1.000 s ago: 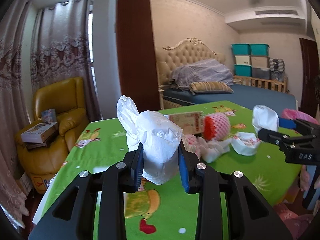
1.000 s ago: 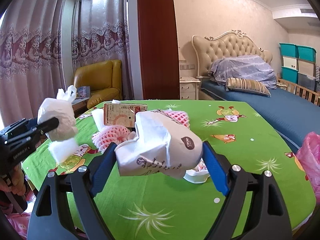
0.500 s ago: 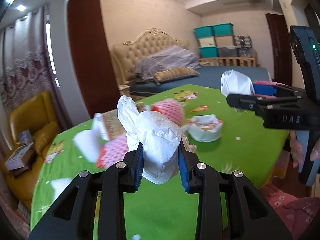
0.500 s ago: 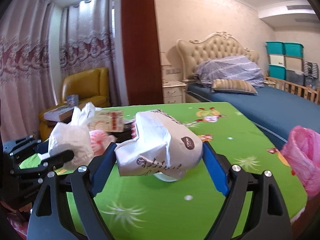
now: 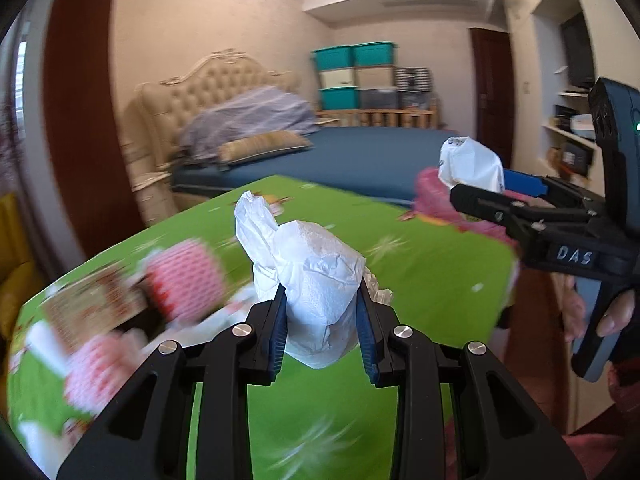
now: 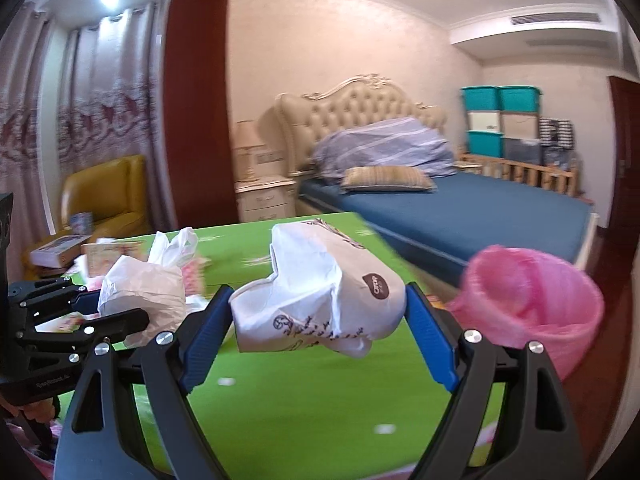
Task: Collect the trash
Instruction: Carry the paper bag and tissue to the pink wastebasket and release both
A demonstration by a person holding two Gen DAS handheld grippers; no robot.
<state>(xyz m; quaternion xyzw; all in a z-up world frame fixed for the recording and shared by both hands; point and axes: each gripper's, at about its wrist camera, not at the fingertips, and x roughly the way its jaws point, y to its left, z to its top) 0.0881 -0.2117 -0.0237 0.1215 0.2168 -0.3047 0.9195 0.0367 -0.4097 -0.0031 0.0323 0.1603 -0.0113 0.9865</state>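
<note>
While both hands are carrying loads above the green table [image 6: 304,396], the left gripper [image 5: 320,330] is clamping a crumpled white tissue wad [image 5: 316,280] between its blue pads, jaws drawn close together with the wad bulging above and below them. The right gripper [image 6: 318,322] is standing much wider, and its pads are pressing on either end of a crumpled white paper bag [image 6: 320,300] with brown print, which is lying crosswise between the fingers with its long axis running pad to pad.

Just off the table's far right corner, the pink trash bag [image 6: 536,300] is sitting with its mouth open and facing upward. From the right gripper it is lying ahead and to the right, near; in the left wrist view only a strip of pink is showing behind the right gripper's load, so the left gripper is judged the farther of the two and is trailing on the left side. The right hand is therefore judged better placed to unload first.

More litter is waiting on the table to the left: pink foam fruit nets [image 5: 184,284], a printed carton [image 6: 110,252] and paper scraps, all blurred.

Judgement: collection is partway along, both items are in transit, and the coming move is turning on bringing the paper bag over the mouth; held crosswise, it may catch the soft rim.
</note>
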